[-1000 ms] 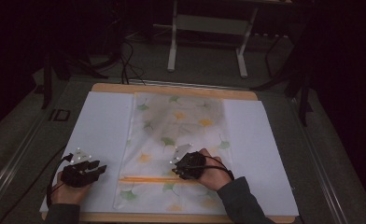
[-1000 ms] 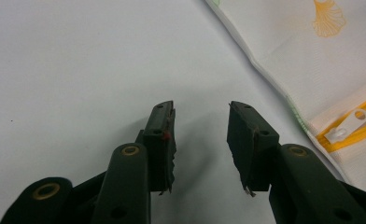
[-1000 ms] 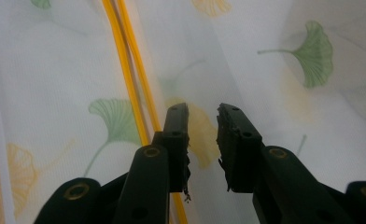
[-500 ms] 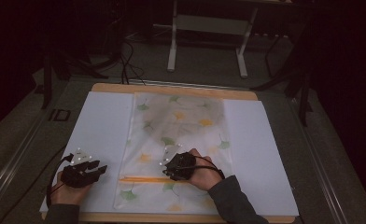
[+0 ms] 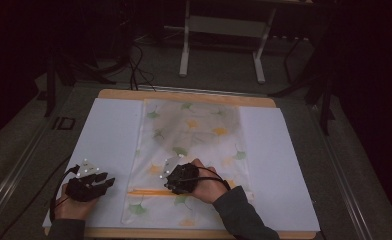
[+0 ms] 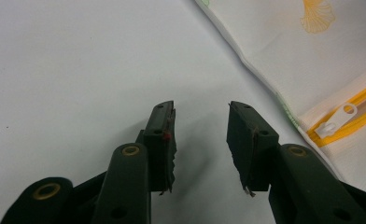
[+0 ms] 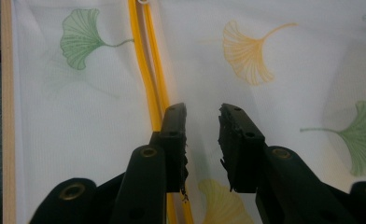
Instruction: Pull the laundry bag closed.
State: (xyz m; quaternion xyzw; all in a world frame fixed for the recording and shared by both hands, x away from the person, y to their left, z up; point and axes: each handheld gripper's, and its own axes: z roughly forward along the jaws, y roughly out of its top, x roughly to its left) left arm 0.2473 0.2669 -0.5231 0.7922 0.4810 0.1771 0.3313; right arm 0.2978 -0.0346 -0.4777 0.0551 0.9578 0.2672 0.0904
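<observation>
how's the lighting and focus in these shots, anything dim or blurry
High view: dim, room behind nearly black, the white table mat lit softly. Left gripper view: bright and even, the left hand-held gripper casting a soft shadow, white zipper pull sharp. Right gripper view: the white leaf-print fabric bag well lit, its yellow zipper crisp.

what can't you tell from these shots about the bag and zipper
- Bag contents: high view, dim and printed fabric; no shape inside can be made out.
- Zipper far end: right gripper view, cut off by the top edge.
- Zipper under the right gripper: high view, hidden by gripper and hand.
</observation>
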